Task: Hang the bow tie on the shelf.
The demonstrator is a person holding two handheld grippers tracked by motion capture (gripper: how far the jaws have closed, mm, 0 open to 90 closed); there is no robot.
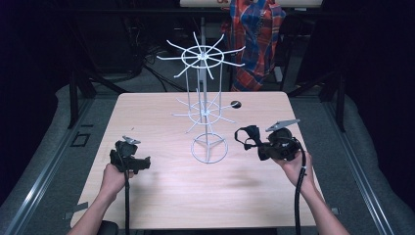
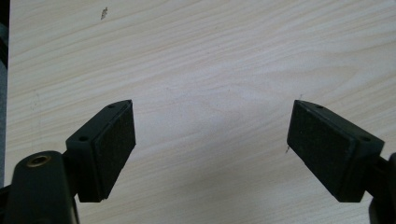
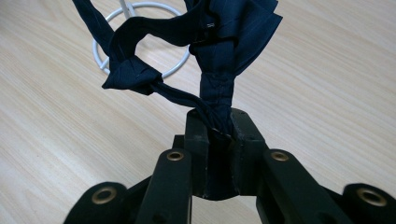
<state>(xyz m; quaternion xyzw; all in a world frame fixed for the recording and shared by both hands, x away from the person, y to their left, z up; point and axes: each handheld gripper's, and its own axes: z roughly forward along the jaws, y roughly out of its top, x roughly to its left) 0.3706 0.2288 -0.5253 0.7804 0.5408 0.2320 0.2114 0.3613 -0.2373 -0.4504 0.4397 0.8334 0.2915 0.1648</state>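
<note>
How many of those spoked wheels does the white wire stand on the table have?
2. The upper wheel crowns the white wire stand; the lower wheel sits halfway down its pole, above the ring base.

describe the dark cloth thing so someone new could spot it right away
Start at the white wire rack standing mid-table, then look to its right, where the right gripper is held. Pinched between its jaws is a dark navy bow tie, the scene's one soft fabric piece with a looped strap.

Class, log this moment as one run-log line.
left gripper: open, above bare table | right gripper: shut on dark fabric piece | white wire rack: upright, hooks bare
</note>
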